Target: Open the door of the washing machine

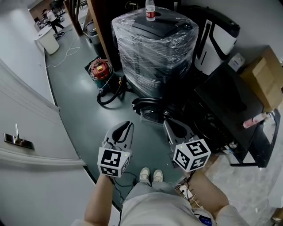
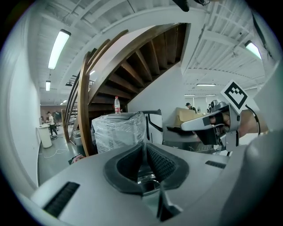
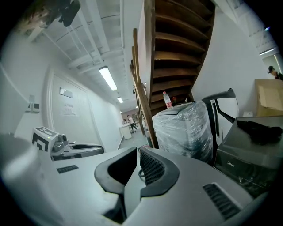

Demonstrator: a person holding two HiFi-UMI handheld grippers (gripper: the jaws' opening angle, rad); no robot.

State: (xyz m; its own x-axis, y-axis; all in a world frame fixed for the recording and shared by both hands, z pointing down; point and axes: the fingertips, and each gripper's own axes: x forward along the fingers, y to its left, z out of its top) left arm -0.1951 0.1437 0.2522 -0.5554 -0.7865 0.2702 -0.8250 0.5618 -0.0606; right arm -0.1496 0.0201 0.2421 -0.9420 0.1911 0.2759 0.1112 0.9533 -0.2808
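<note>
- Two claws hover empty; the left claw (image 1: pixel 127 128), lower centre-left, has its jaws pressed together.
- Round chrome-rimmed door (image 1: pixel 148 108), centre frame, just beyond both.
- Right claw (image 1: pixel 171 126), jaws closed on nothing.
- Dark washing machine (image 1: pixel 221 99), right, beside plastic-wrapped appliance (image 1: pixel 154 53).

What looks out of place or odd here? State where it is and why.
A water bottle stands on top of the film-wrapped machine, an odd perch. At the right, a pink bottle lies on its side at the black surface's edge.

Head view steep (wrapped appliance (image 1: pixel 154 57) shared)
</note>
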